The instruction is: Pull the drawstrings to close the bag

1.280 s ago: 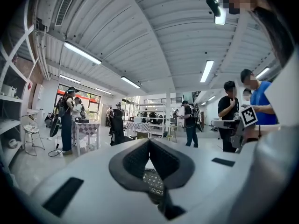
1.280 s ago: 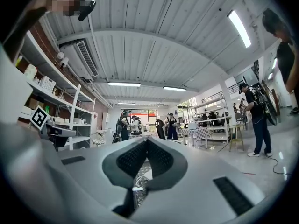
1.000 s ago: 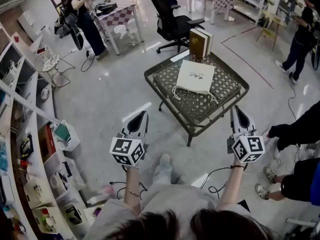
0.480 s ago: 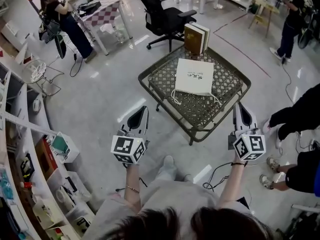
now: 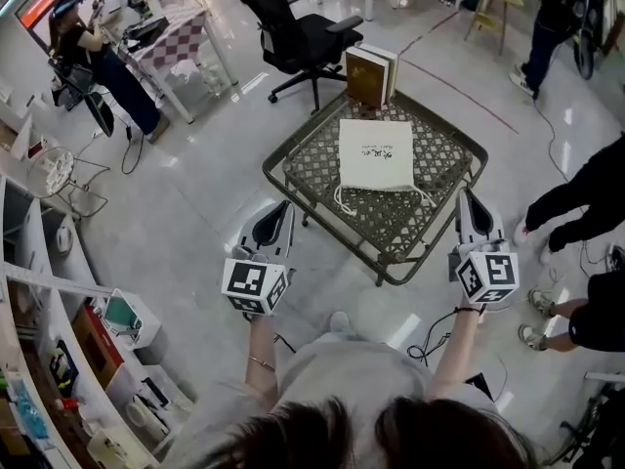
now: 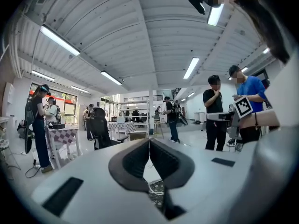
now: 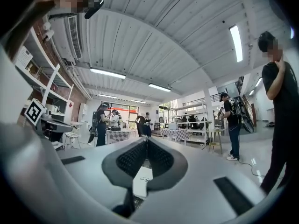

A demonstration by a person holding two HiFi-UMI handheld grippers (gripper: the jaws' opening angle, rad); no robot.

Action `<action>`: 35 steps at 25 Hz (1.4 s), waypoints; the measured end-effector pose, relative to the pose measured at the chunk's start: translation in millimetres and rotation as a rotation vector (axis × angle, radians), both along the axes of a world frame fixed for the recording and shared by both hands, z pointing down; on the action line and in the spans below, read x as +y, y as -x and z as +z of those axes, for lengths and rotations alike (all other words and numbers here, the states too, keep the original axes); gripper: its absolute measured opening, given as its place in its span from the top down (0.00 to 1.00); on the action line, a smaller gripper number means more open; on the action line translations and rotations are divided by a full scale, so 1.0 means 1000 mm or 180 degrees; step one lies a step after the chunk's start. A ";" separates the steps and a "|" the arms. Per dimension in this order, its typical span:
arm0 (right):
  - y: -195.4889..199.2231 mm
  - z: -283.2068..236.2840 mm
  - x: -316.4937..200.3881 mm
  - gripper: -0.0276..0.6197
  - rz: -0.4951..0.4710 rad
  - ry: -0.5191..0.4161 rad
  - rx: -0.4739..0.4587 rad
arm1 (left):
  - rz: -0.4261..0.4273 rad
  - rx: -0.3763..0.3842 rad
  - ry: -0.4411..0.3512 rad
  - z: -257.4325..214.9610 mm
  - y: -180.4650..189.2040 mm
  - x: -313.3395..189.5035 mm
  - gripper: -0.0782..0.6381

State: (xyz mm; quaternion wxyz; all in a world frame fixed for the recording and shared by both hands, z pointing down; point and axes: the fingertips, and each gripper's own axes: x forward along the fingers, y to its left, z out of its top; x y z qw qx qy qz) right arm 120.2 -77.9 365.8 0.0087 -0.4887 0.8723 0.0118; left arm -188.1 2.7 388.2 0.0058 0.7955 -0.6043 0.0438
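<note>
Head view: square cloth bag (image 5: 375,154) on lattice table (image 5: 314,169).

We see a bright, evenly lit room under long ceiling lights (image 6: 60,40), which streak white glare across the glossy floor (image 5: 195,184). Both gripper views bulge and fall to black at the corners; the head view bows at its edges.

Left gripper (image 5: 283,209), lower centre-left, jaws pressed together on nothing. Right gripper (image 5: 468,198), centre-right, likewise. Both point up-frame.
</note>
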 end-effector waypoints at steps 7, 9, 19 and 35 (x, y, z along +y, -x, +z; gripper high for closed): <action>0.019 0.011 -0.006 0.92 0.0025 0.0124 0.0211 | 0.0202 -0.0030 -0.0047 0.000 0.008 -0.015 0.86; 0.024 0.016 -0.007 0.92 0.0040 0.0131 0.0297 | 0.0219 -0.0061 -0.0019 0.004 0.011 -0.018 0.86; 0.026 0.034 -0.020 0.92 0.0051 0.0241 0.0538 | 0.0292 -0.0137 0.0148 0.018 0.007 -0.040 0.86; 0.022 0.077 -0.092 0.92 -0.0336 0.0674 0.0753 | 0.0359 -0.0309 0.0529 0.059 -0.023 -0.122 0.86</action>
